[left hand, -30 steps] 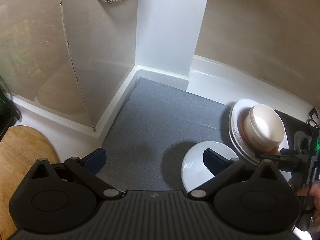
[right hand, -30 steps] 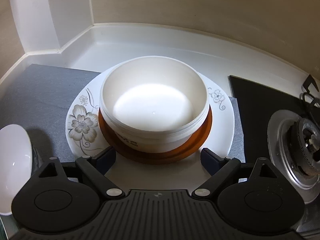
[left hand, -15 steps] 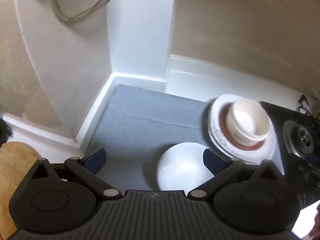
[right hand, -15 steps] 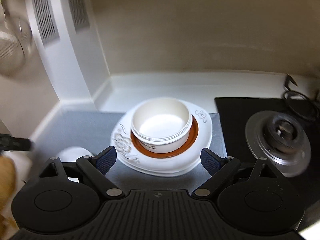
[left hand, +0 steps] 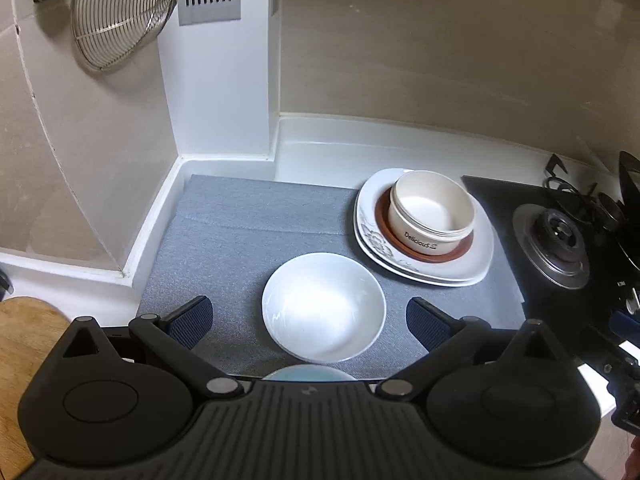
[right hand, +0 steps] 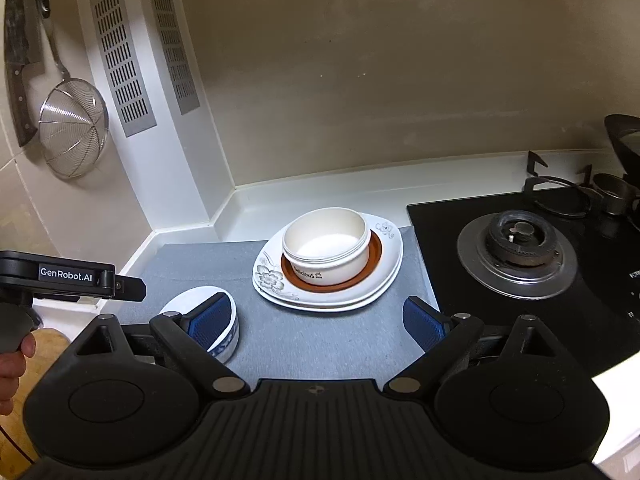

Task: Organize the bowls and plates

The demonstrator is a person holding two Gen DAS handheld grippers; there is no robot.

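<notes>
A cream bowl marked "Delicious" (left hand: 432, 212) sits on a brown saucer (left hand: 383, 220) on stacked white flowered plates (left hand: 476, 264), at the right of a grey mat (left hand: 240, 232). A white bowl (left hand: 324, 306) stands on the mat in front of them, between the fingers of my open, empty left gripper (left hand: 308, 320), which hovers above it. A pale blue rim (left hand: 308, 372) peeks out below it. In the right wrist view the stack (right hand: 326, 256) lies ahead of my open, empty right gripper (right hand: 320, 324). The white bowl (right hand: 204, 316) has a blue pattern on its side.
A black gas hob (right hand: 516, 248) lies right of the mat, with a dark pan (right hand: 624, 136) at its far side. A wire strainer (right hand: 74, 124) and a knife (right hand: 18, 60) hang on the left wall. A wooden board (left hand: 24, 332) lies at the left.
Both grippers have pulled back and risen. The right gripper has withdrawn from the cream bowl. The white bowl now sits centred between the left gripper's fingers.
</notes>
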